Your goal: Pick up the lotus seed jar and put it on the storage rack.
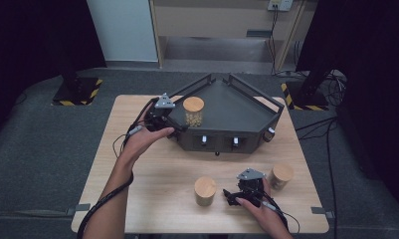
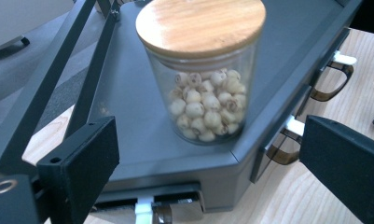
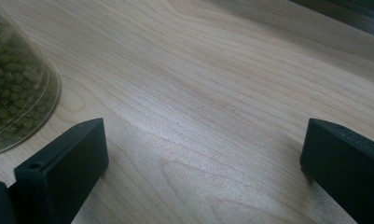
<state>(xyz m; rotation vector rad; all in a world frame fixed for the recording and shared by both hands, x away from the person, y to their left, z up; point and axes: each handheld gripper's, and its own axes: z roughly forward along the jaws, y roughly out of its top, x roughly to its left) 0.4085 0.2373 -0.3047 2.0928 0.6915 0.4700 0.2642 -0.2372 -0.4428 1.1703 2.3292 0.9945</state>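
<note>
My left gripper (image 1: 163, 115) hangs just left of the lotus-seed jar (image 1: 193, 111) on the grey tray (image 1: 247, 112), jaws apart around nothing. Right of it, nearer me, my right gripper (image 1: 233, 195) rests spread on the table (image 1: 152, 194).

We find no readable text, label, brand, number or sign on anything here.
</note>
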